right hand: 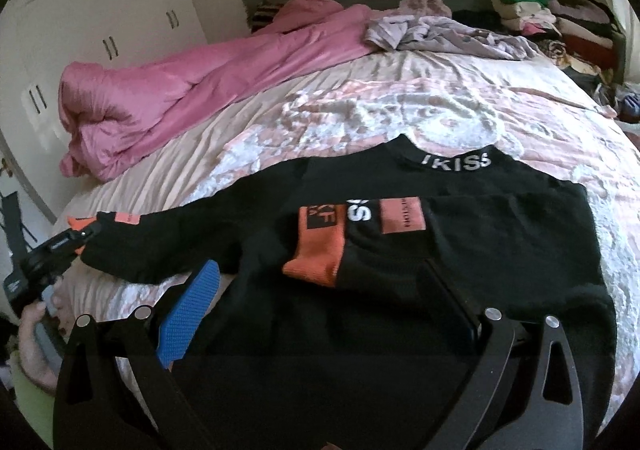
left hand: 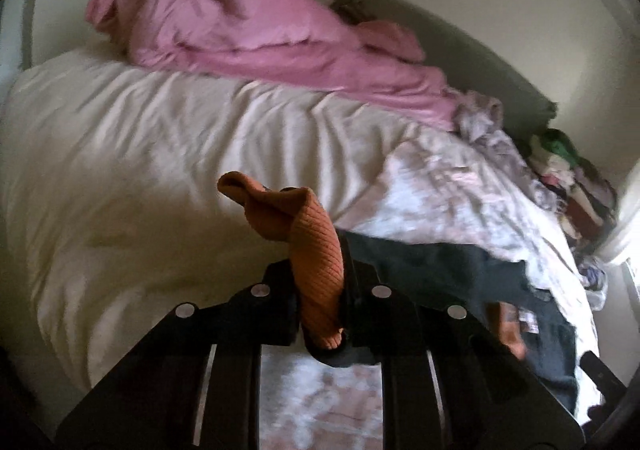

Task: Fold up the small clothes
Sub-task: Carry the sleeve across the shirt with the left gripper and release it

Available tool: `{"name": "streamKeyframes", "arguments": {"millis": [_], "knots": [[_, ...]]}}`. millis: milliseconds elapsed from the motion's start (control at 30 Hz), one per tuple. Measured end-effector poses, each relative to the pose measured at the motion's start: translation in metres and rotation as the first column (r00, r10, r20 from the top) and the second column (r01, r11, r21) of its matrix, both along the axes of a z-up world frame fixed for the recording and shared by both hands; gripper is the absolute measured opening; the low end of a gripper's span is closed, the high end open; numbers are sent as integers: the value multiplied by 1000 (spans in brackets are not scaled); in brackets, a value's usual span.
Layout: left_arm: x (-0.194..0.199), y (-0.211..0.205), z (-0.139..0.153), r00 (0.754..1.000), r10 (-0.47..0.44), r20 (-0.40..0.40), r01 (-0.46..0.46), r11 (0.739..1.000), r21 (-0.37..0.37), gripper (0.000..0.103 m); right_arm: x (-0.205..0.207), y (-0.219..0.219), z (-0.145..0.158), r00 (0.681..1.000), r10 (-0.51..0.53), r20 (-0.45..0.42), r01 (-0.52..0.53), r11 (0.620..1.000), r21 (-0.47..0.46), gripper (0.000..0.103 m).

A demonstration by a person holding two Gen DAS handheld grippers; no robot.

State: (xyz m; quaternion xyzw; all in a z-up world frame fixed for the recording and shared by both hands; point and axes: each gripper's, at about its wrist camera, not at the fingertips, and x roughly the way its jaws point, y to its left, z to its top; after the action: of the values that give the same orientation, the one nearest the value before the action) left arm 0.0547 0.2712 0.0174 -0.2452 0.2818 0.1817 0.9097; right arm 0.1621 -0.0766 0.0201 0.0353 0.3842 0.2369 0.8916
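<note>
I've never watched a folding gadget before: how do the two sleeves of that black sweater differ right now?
The left sleeve stretches out sideways, its orange cuff pinched in the left gripper and lifted off the bed. The right sleeve is already folded across the chest and lies flat, untouched; the right gripper hangs open above it. Both sleeves are black and end in an orange cuff.

The bed (right hand: 400,98) bears a black sweater (right hand: 480,250), a pink duvet (right hand: 180,82) (bunched) and stacked clothes (right hand: 560,18).
</note>
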Motion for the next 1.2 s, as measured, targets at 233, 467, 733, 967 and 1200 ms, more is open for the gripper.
{"name": "streamKeyframes", "arguments": {"millis": [233,467,733,967,1200], "knots": [[11,-49,32,989,-131,74,130,991,26,8,-1,-25,9,999,-49,19,48,999,20,98],[38,-107,44,958,-274,89,272,962,35,8,-1,-59,15,992,-120,26,119,992,49,98],[64,-165,37,913,-401,78,400,916,35,8,0,-91,15,982,-188,27,186,980,64,98],[83,-212,20,860,-508,41,507,861,35,8,4,-122,14,965,-261,20,259,963,76,98],[99,-250,-5,807,-590,-22,590,807,8,8,8,-146,10,946,-324,11,323,944,74,98]]}}
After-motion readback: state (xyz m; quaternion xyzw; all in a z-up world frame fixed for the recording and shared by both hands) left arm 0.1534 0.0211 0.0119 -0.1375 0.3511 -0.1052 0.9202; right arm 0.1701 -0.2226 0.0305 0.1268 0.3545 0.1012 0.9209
